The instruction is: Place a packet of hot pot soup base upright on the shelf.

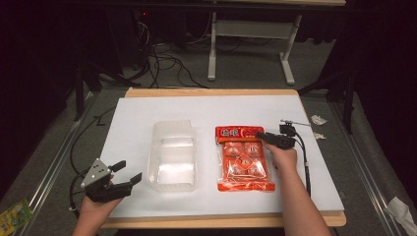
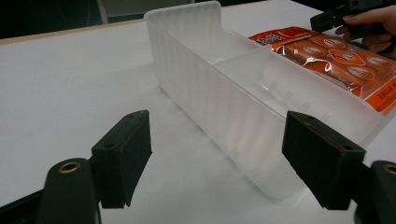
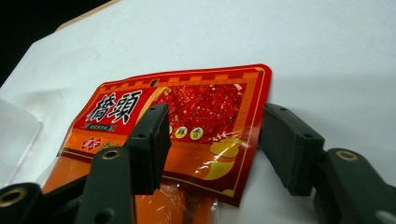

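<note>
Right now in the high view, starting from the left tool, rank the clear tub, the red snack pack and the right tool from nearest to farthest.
1. Clear tub, just right of the left tool, mid-table.
2. Red snack pack, beyond the tub, further right.
3. Right tool, farthest, over the pack's top right corner.

in the right gripper view, the lower part of the flat red-and-orange plastic snack packet (image 3: pixel 187 135) runs behind the near black jaw and off the bottom edge, and the small print under its large characters is too fine to read. a blurred corner of the clear ribbed plastic tub (image 3: pixel 16 135) is cut by the left edge. in the left gripper view, the tub (image 2: pixel 233 93) hides the packet's near side.
</note>
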Available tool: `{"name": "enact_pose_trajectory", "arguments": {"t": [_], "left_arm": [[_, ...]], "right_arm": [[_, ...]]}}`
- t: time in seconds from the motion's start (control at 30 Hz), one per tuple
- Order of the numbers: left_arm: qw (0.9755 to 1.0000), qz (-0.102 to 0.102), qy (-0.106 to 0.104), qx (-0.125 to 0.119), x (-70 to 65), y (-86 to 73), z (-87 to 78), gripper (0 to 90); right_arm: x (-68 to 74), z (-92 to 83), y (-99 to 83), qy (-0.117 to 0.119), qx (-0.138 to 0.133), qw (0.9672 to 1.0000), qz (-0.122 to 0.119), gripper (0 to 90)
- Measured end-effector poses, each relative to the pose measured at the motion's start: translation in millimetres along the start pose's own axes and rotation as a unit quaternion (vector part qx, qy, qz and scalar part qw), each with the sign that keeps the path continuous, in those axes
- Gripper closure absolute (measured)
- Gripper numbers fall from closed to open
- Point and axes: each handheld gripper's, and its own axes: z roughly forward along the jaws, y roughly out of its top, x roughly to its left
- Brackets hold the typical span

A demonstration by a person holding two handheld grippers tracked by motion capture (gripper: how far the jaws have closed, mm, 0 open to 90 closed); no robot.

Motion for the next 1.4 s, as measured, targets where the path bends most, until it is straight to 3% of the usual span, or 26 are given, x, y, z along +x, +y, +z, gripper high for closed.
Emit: {"name": "enact_pose_trajectory", "arguments": {"t": [0.17, 0.3, 0.37, 0.4, 0.43, 0.53, 0.63, 0.77, 0.9, 0.97, 1.07, 1.1, 1.13, 1.27, 1.33, 1.37, 1.4], "left_arm": [[1.0000, 0.003, 0.000, 0.002, -0.9, -0.2, 2.1, 24.8], [1.0000, 0.004, 0.001, 0.004, -0.5, -0.5, 1.7, 24.8], [1.0000, 0.004, 0.000, 0.003, 0.0, -0.3, 0.8, 24.7], [1.0000, 0.003, -0.001, 0.002, 0.1, -0.3, 0.7, 24.7], [1.0000, 0.004, -0.001, 0.003, 0.1, -0.4, 0.8, 24.8], [1.0000, 0.004, 0.000, 0.003, -0.2, -0.4, 1.4, 24.7], [1.0000, 0.006, 0.000, 0.004, -0.2, -0.6, 1.8, 24.7], [1.0000, 0.005, 0.000, 0.005, 0.7, -0.8, 1.8, 24.7], [1.0000, 0.006, 0.000, 0.005, 0.9, -0.5, 1.2, 24.7], [1.0000, 0.004, 0.000, 0.004, 0.9, -0.6, 2.4, 24.7], [1.0000, 0.005, -0.003, 0.004, 0.7, -0.4, 2.8, 24.7], [1.0000, 0.006, -0.004, 0.005, 0.7, -0.3, 3.1, 24.7], [0.9999, 0.008, -0.004, 0.006, 1.0, -0.2, 3.3, 24.6], [1.0000, 0.007, -0.004, 0.004, 2.1, -0.1, 3.2, 24.7], [1.0000, 0.006, -0.005, 0.004, 2.1, 0.1, 3.3, 24.7], [1.0000, 0.007, -0.006, 0.003, 1.3, 0.4, 3.4, 24.7], [1.0000, 0.007, -0.006, 0.003, 1.3, 0.4, 3.4, 24.7]], "right_arm": [[0.4, 0.1, -1.5, -0.009, 0.002, 1.0000, -0.001, 59.3], [1.7, 1.2, -1.5, -0.017, 0.001, 0.9998, -0.006, 60.2], [4.8, 1.8, -1.8, -0.028, 0.006, 0.9993, -0.023, 61.2], [6.6, 2.0, -2.2, -0.038, 0.006, 0.9988, -0.031, 63.4], [9.0, 2.6, -3.0, -0.047, 0.005, 0.9981, -0.039, 72.2], [10.3, 3.4, -3.1, -0.044, 0.006, 0.9981, -0.043, 73.3], [10.1, 1.8, -3.4, -0.050, -0.002, 0.9977, -0.047, 86.6], [11.3, 2.6, -3.5, -0.050, -0.002, 0.9974, -0.052, 86.7], [13.2, 5.6, -2.0, -0.053, -0.005, 0.9971, -0.055, 42.1], [14.6, 9.3, 1.5, -0.058, -0.013, 0.9965, -0.058, 32.3], [16.4, 13.7, 5.6, -0.059, 0.008, 0.9955, -0.073, 35.8], [18.9, 16.2, 6.4, -0.063, 0.016, 0.9935, -0.094, 42.5], [21.9, 17.4, 7.0, -0.083, 0.024, 0.9898, -0.113, 45.6], [28.3, 18.9, 2.3, -0.105, 0.024, 0.9833, -0.147, 54.6], [28.3, 18.3, 1.0, -0.109, 0.020, 0.9830, -0.146, 58.9], [26.0, 16.1, 0.6, -0.108, 0.019, 0.9843, -0.139, 67.1], [26.0, 16.1, 0.6, -0.108, 0.019, 0.9843, -0.139, 67.1]]}}
